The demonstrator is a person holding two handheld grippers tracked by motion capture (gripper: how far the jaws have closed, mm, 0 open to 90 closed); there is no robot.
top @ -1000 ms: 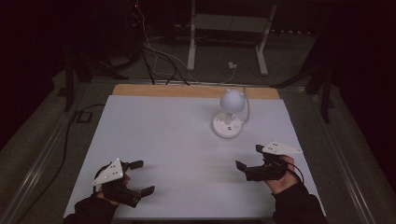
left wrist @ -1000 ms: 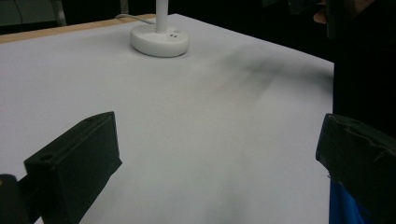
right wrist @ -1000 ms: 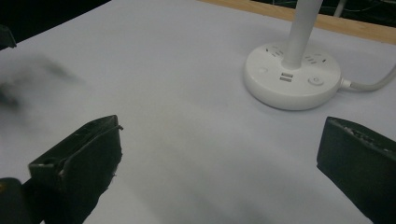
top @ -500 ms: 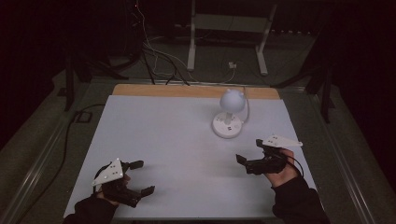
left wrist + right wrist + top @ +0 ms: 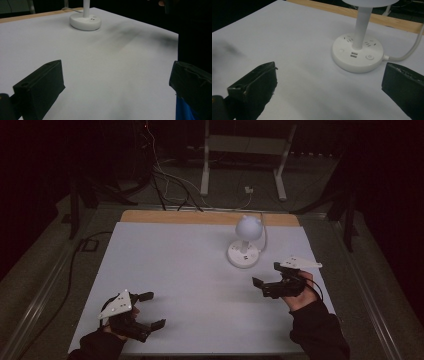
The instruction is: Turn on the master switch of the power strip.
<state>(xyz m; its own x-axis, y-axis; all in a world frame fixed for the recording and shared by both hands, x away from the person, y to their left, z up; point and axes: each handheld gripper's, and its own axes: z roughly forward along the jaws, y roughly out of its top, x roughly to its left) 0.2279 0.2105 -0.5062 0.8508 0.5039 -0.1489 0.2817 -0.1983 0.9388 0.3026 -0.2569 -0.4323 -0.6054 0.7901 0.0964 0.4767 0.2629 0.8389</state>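
A small white desk lamp with a round base and a globe head stands on the white table, right of centre toward the back. Sockets, USB ports and a button show on its base. My right gripper hovers open a short way in front of and to the right of the lamp, jaws pointing left toward it. Near the front left edge my left gripper rests open, with nothing between its jaws. The lamp base lies far off in the left gripper view.
The lamp's white cord runs off the back of the table past a wooden strip. Cables and a metal stand lie on the floor behind. A cable runs along the left side.
My right gripper has moved forward and slightly up toward the lamp. The left gripper has stayed put.
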